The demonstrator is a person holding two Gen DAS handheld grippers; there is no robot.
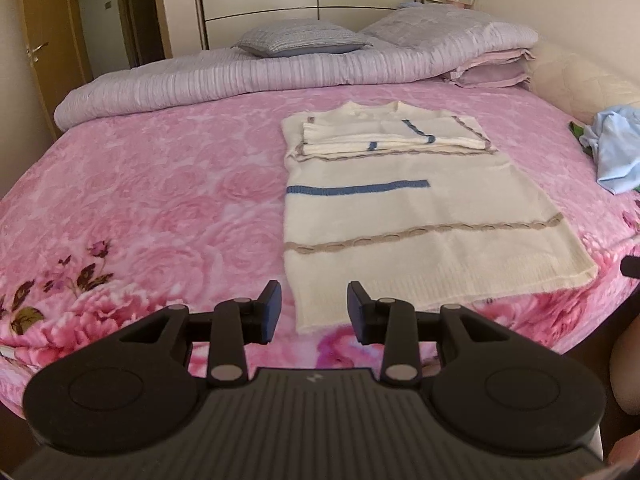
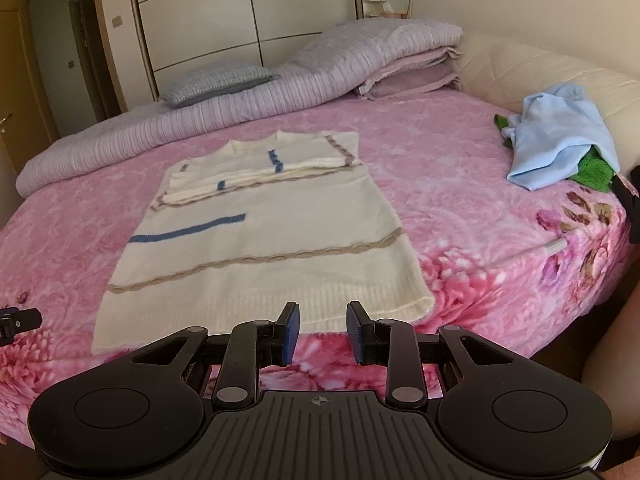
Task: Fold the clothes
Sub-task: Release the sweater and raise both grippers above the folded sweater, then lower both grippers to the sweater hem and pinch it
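Looking down the left gripper (image 1: 314,312), I see its jaws standing partly apart with nothing between them, only pink bedspread (image 1: 160,184) and the near hem of the sweater (image 1: 400,208) showing through the gap; the pads touch no cloth. The cream sweater lies flat on the bed, slightly right of centre in this view, its sleeves folded in across the chest so that it forms a long rectangle, with a blue stripe and two tan cable bands running across it. Its ribbed hem points toward me and sits near the bed's front edge, just beyond the fingertips. Behind it a lilac quilt (image 1: 240,72) is rolled along the head of the bed, with a grey cushion (image 1: 300,38) resting on it and stacked pillows (image 1: 480,52) at the far right. Moving across to the right gripper (image 2: 322,330), I find its jaws likewise partly apart and holding nothing, hovering just short of the hem's right half. From this side the sweater (image 2: 260,240) lies left of centre. Farther right, well apart from the sweater, a crumpled light blue garment (image 2: 560,136) rests on top of something green (image 2: 592,168) near the padded cream bed frame (image 2: 540,68).
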